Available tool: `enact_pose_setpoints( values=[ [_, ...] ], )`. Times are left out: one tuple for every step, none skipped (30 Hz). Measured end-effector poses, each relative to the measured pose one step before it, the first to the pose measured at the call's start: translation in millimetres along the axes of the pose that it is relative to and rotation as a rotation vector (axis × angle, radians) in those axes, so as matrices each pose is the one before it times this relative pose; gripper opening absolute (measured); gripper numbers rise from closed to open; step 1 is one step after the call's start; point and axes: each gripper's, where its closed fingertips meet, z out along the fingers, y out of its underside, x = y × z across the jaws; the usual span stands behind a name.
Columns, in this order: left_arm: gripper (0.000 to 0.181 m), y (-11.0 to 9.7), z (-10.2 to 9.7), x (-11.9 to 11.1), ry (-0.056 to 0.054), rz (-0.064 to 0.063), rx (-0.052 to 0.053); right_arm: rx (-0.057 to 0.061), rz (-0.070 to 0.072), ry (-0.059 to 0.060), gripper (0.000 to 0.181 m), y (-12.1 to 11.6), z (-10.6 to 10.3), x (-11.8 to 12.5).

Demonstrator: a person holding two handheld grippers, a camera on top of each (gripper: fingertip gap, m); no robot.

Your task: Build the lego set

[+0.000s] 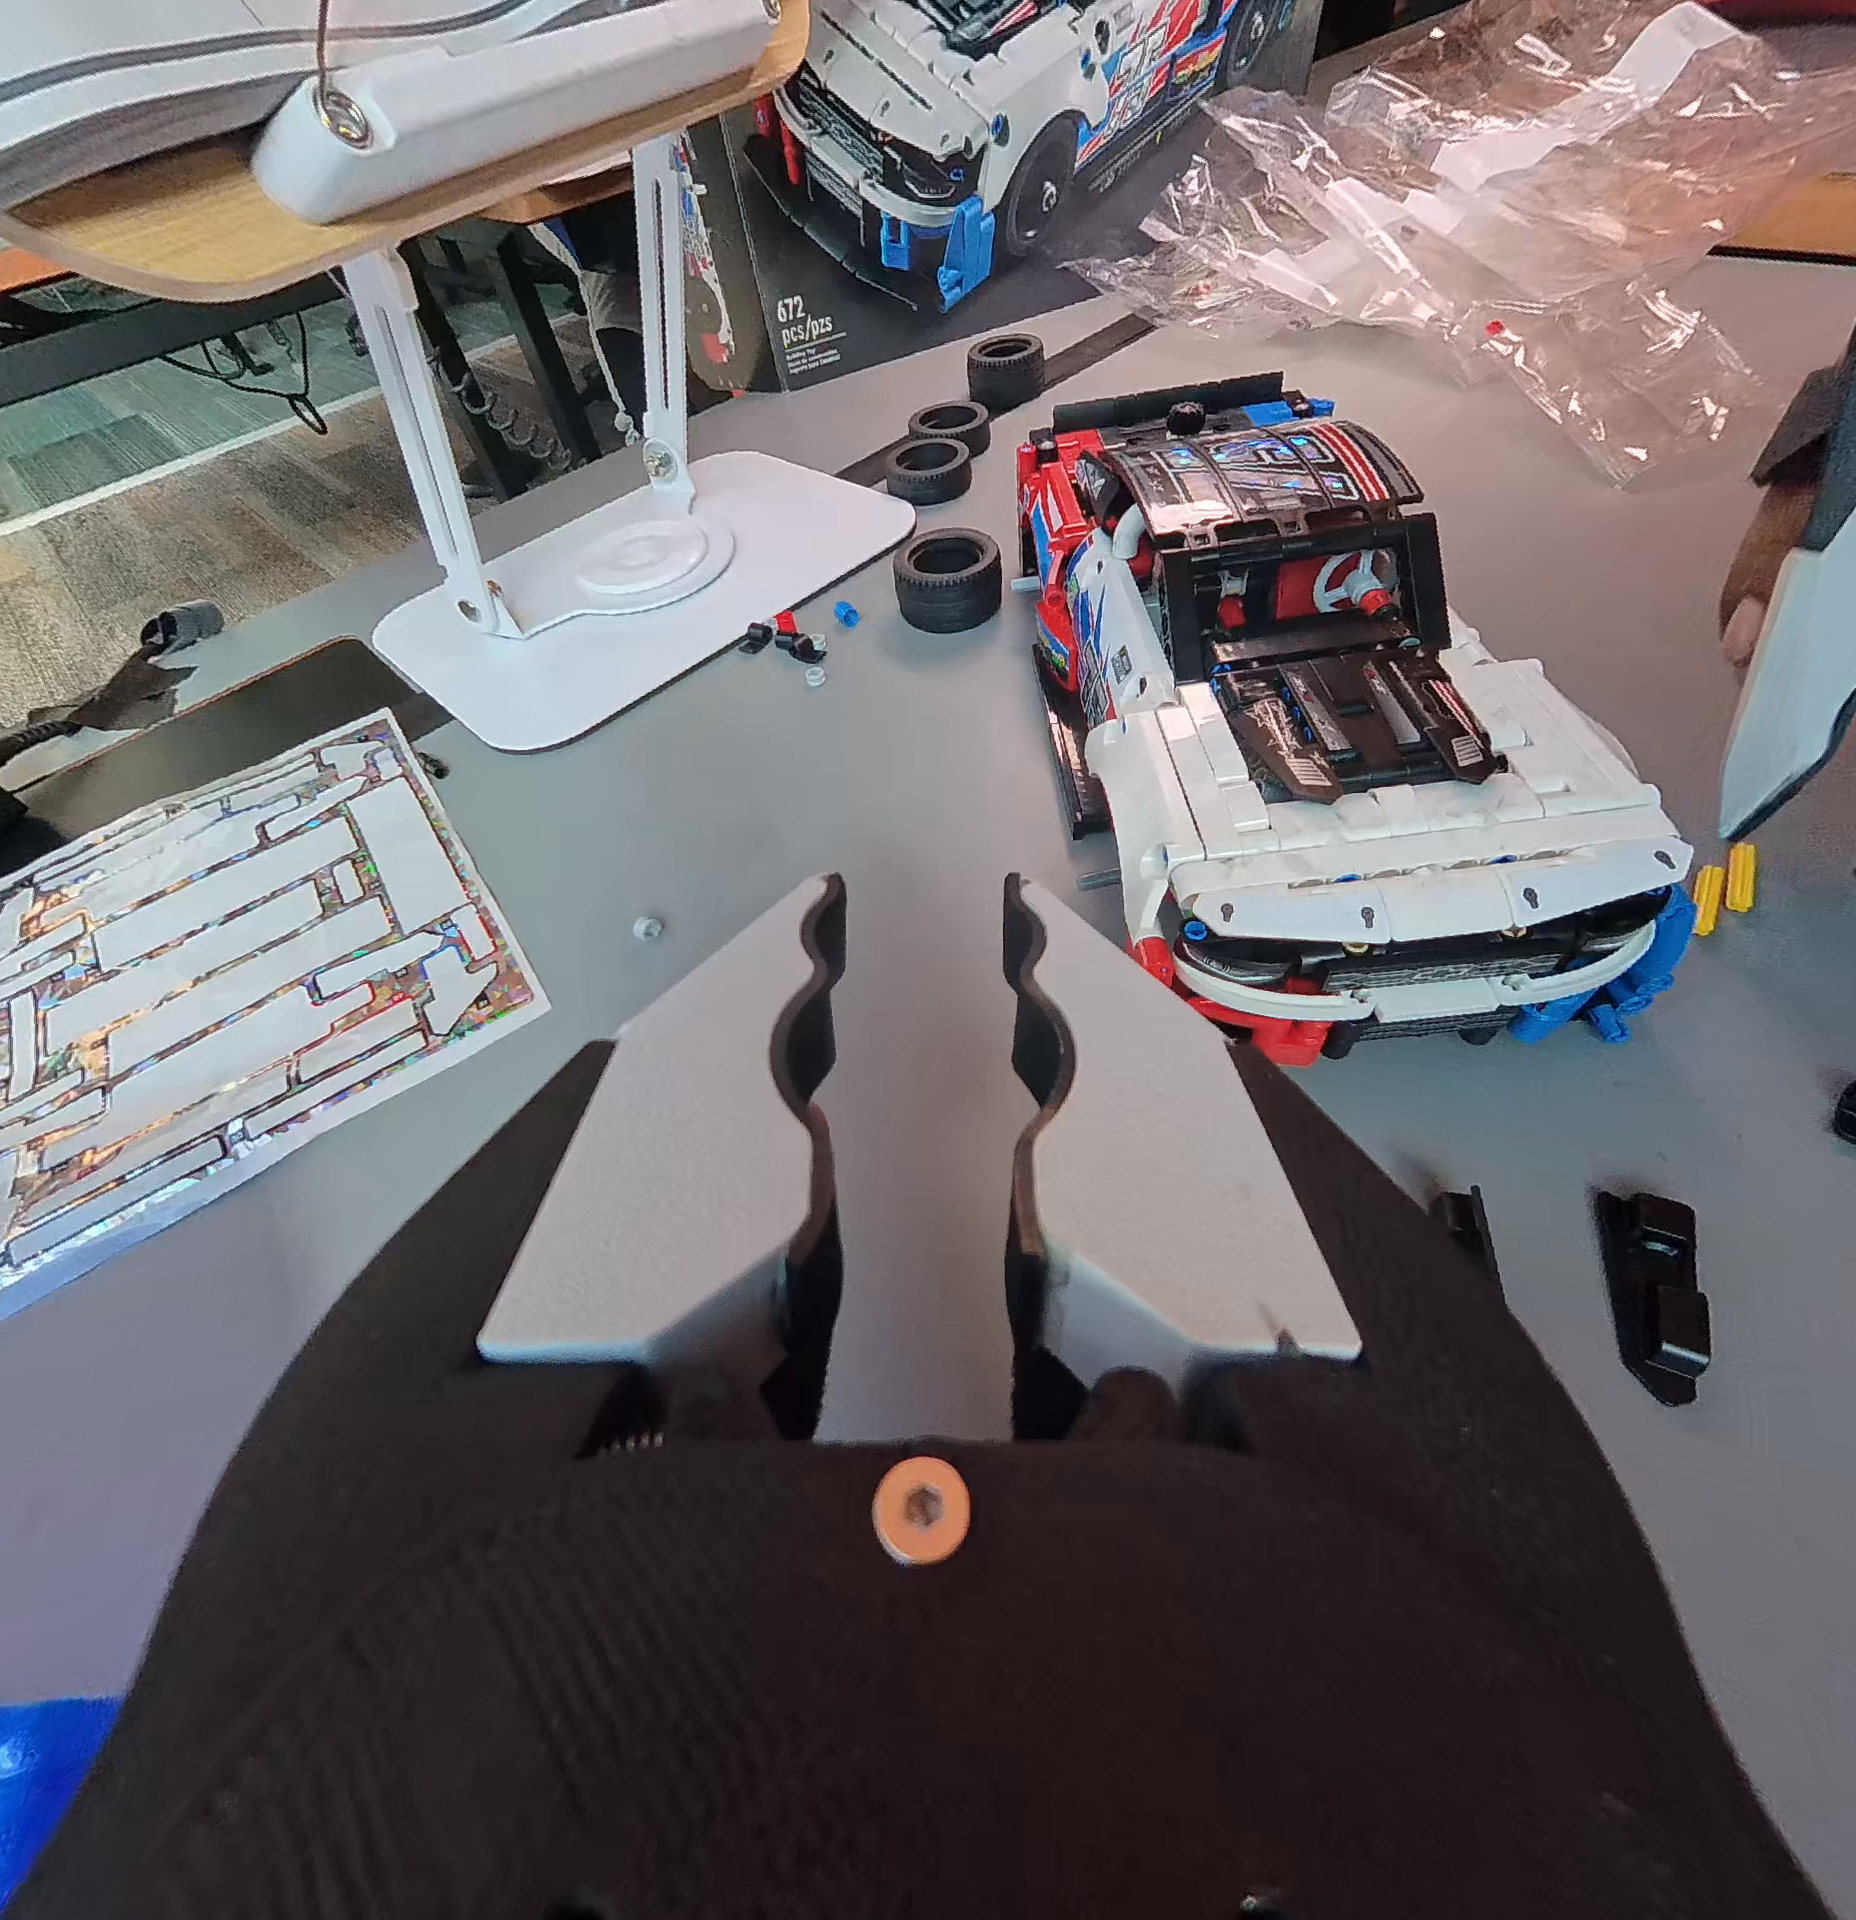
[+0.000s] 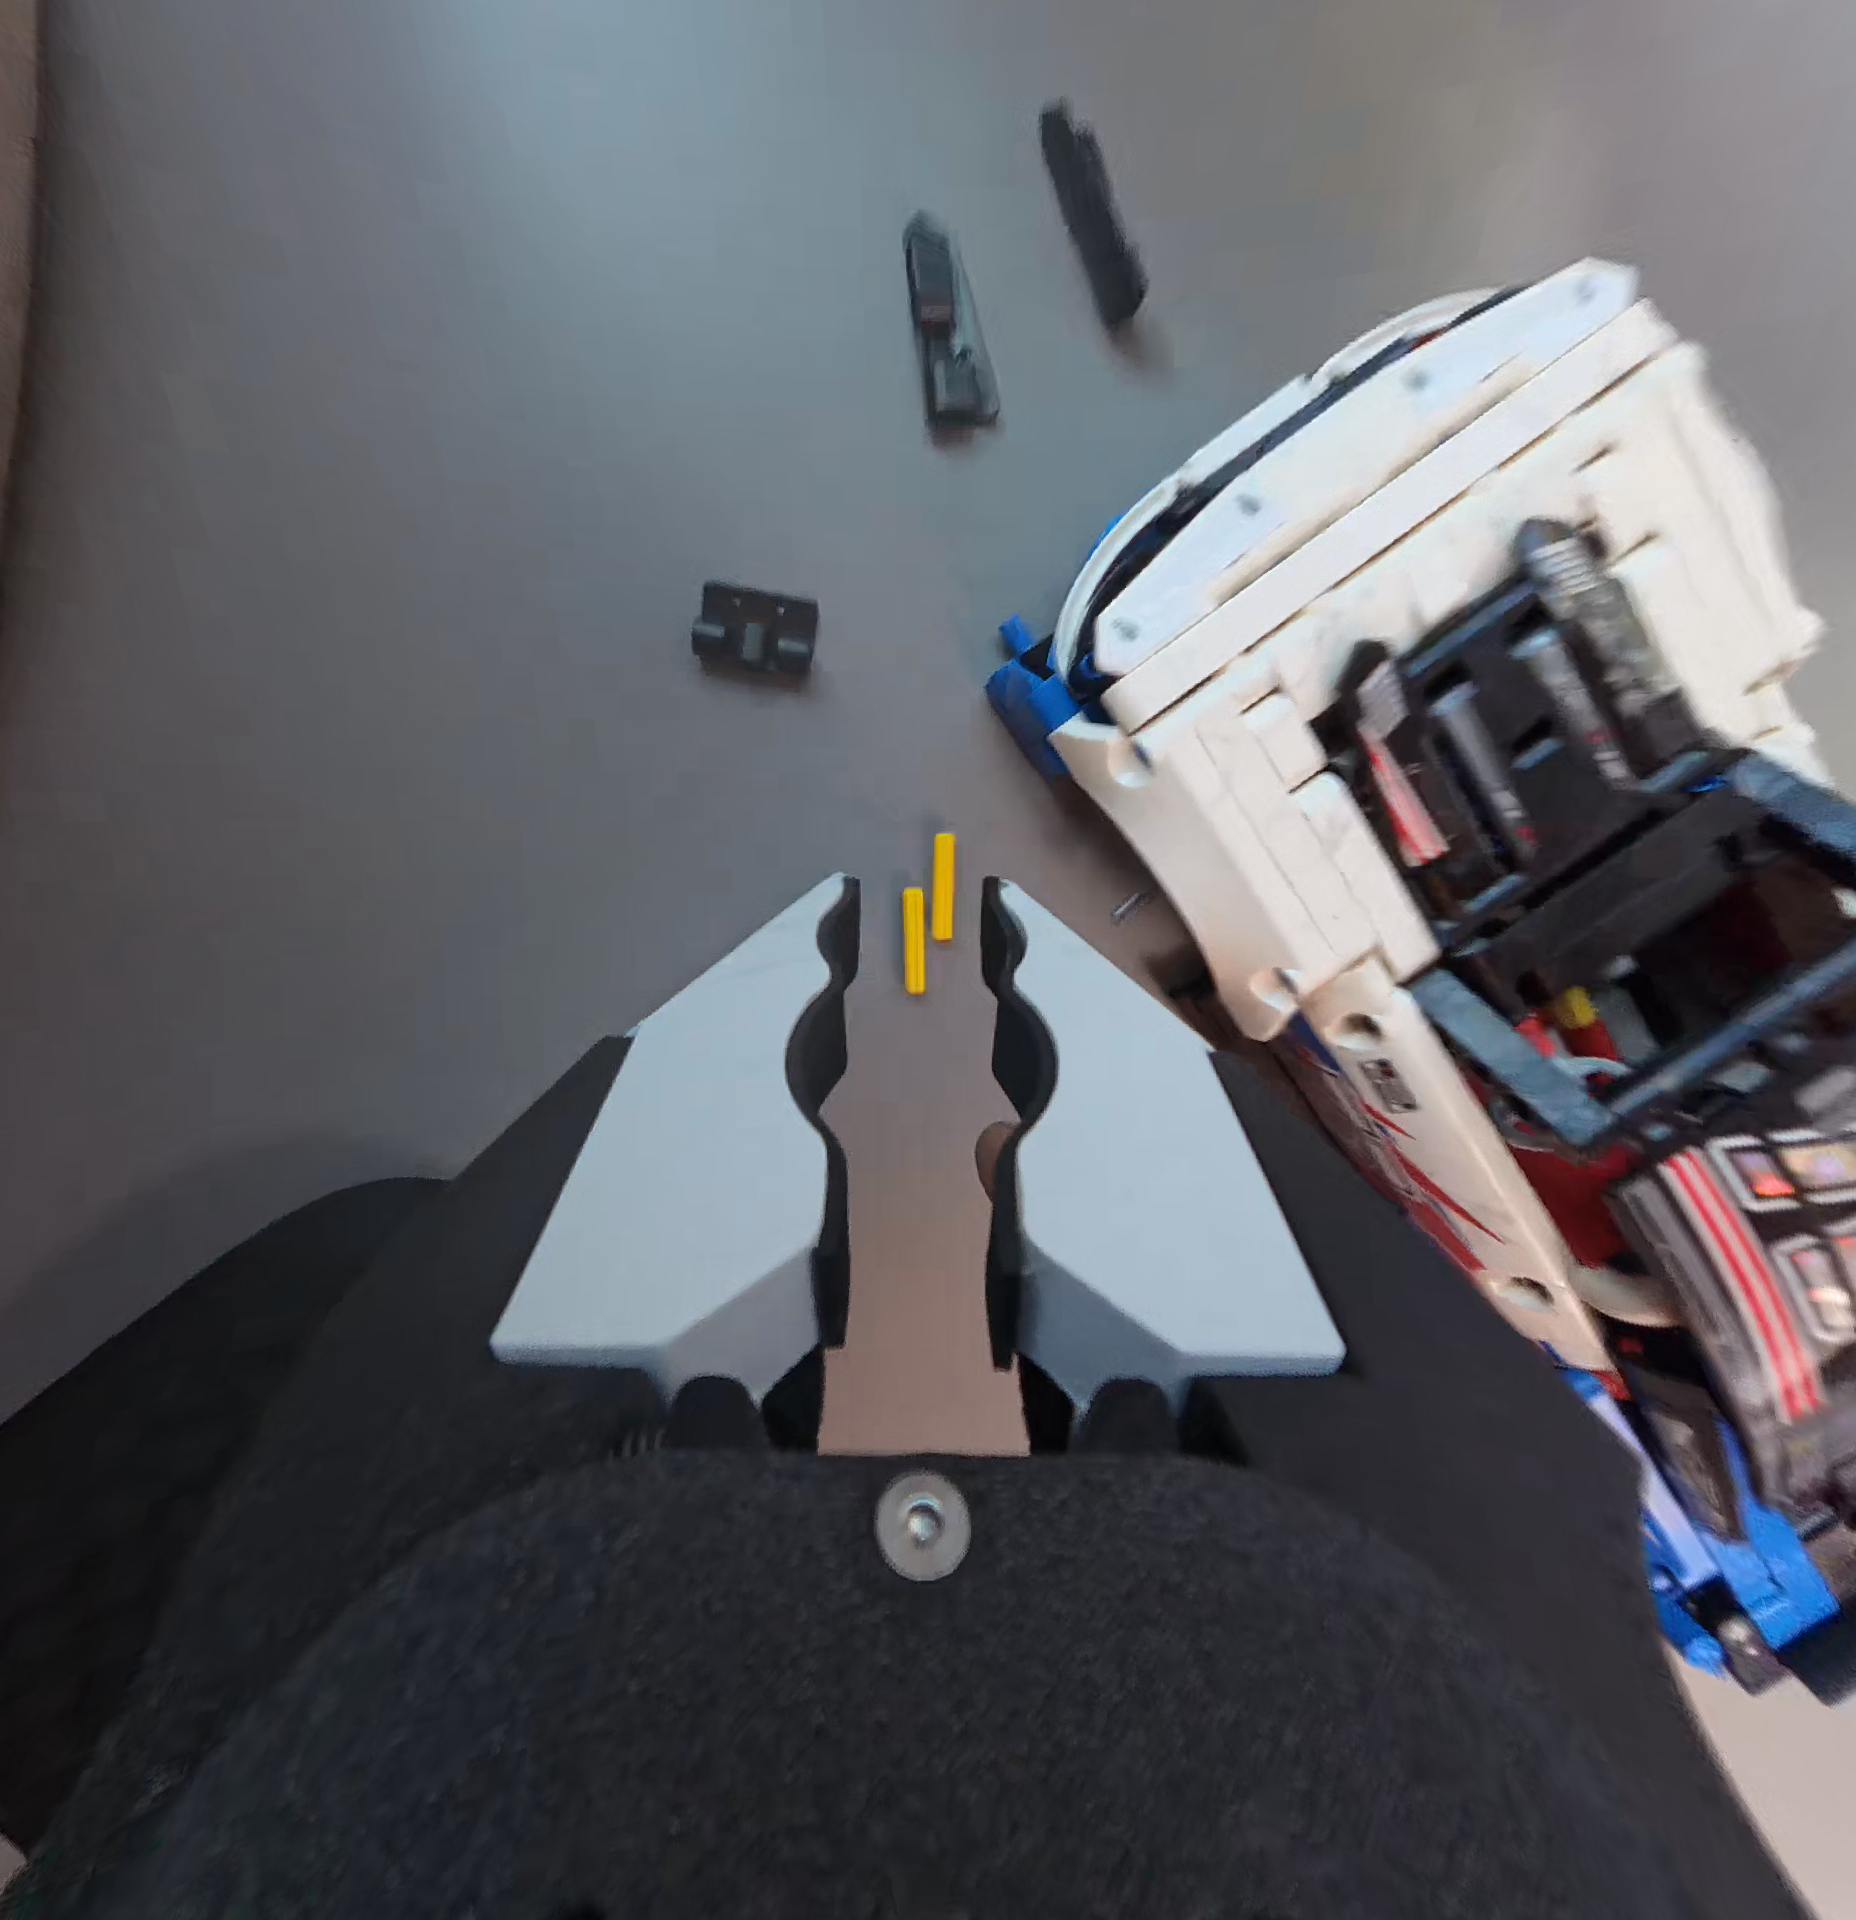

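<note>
A white, red, blue and black lego car [image 1: 1308, 748] without wheels sits on the grey table; it also shows in the right wrist view [image 2: 1475, 831]. My left gripper [image 1: 924, 894] is open and empty, above bare table left of the car's front. My right gripper [image 2: 920, 896] is open and empty, its tips on either side of two yellow pins [image 2: 926, 914] lying by the car's blue front corner. The pins [image 1: 1724, 883] and the right gripper's finger [image 1: 1797, 686] show at the right of the left wrist view. Several black tyres [image 1: 947, 578] lie behind the car.
Black lego parts [image 2: 950, 322] [image 2: 755, 631] [image 1: 1653, 1294] lie near the car's front. A holographic sticker sheet [image 1: 207, 977] lies at left. A white stand [image 1: 633, 592], small loose pieces [image 1: 794, 634], the set's box [image 1: 965, 156] and clear plastic bags [image 1: 1506, 218] are at the back. The grippers' ends are close to 20 centimetres from one another.
</note>
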Motion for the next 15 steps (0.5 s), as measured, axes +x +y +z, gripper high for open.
enact_pose_setpoints(
  values=[
    [0.028, 0.08, -0.09, -0.48, -0.0002, -0.0032, 0.0003, 0.0538, 0.0144, 0.0168, 0.021, -11.72, -13.25, 6.33],
    [0.028, 0.01, 0.02, -0.22, 0.0011, -0.0032, 0.0005, 0.0517, 0.0117, 0.0316, 0.020, -12.09, -14.20, 9.83],
    [0.028, 0.02, 0.00, -0.23, 0.0002, -0.0021, 0.0002, 0.0426, 0.0032, 0.0526, 0.018, -11.25, -13.88, 14.40],
    [0.028, -0.03, 0.02, -0.10, 0.0004, -0.0006, 0.0004, 0.0328, -0.0060, 0.0665, 0.016, -9.83, -12.66, 18.19],
    [0.028, -0.02, 0.09, 0.13, 0.0009, -0.0003, -0.0001, 0.0252, -0.0085, 0.0697, 0.013, -7.94, -10.33, 20.77],
    [0.028, 0.28, 0.17, 0.15, 0.0010, -0.0001, -0.0012, 0.0178, -0.0002, 0.0633, 0.008, -5.75, -7.19, 22.39],
    [0.028, 0.54, 0.29, -0.06, -0.0002, 0.0008, -0.0018, 0.0081, 0.0089, 0.0360, 0.007, -2.89, -3.25, 20.65],
    [0.028, 0.73, 0.35, -0.29, -0.0010, 0.0011, -0.0027, -0.0029, 0.0160, 0.0105, 0.007, 0.27, 0.50, 18.32],
    [0.028, 1.08, 0.42, -0.57, -0.0011, 0.0009, -0.0039, -0.0155, 0.0170, 0.0154, 0.006, 3.64, 4.18, 20.07],
    [0.028, 1.02, 0.38, -0.65, -0.0013, 0.0001, -0.0040, -0.0264, 0.0104, 0.0222, 0.006, 6.53, 7.79, 21.37],
    [0.028, 0.67, 0.25, -0.73, -0.0014, -0.0006, -0.0023, -0.0394, 0.0101, 0.0076, 0.007, 9.17, 11.46, 18.95],
    [0.028, 0.29, 0.05, -0.64, -0.0005, -0.0015, -0.0001, -0.0441, 0.0145, -0.0044, 0.007, 9.65, 14.21, 16.57],
    [0.027, 0.16, 0.19, -0.15, 0.0023, -0.0031, 0.0005, -0.0328, 0.0145, -0.0181, 0.008, 7.14, 15.50, 13.38],
    [0.027, 0.47, 0.35, 0.30, 0.0052, -0.0049, -0.0008, -0.0287, 0.0094, -0.0281, 0.009, 5.28, 15.86, 10.30],
    [0.027, 0.63, 0.48, 0.83, 0.0074, -0.0053, -0.0019, -0.0272, -0.0014, -0.0149, 0.010, 3.61, 15.45, 10.45]
  ],
)
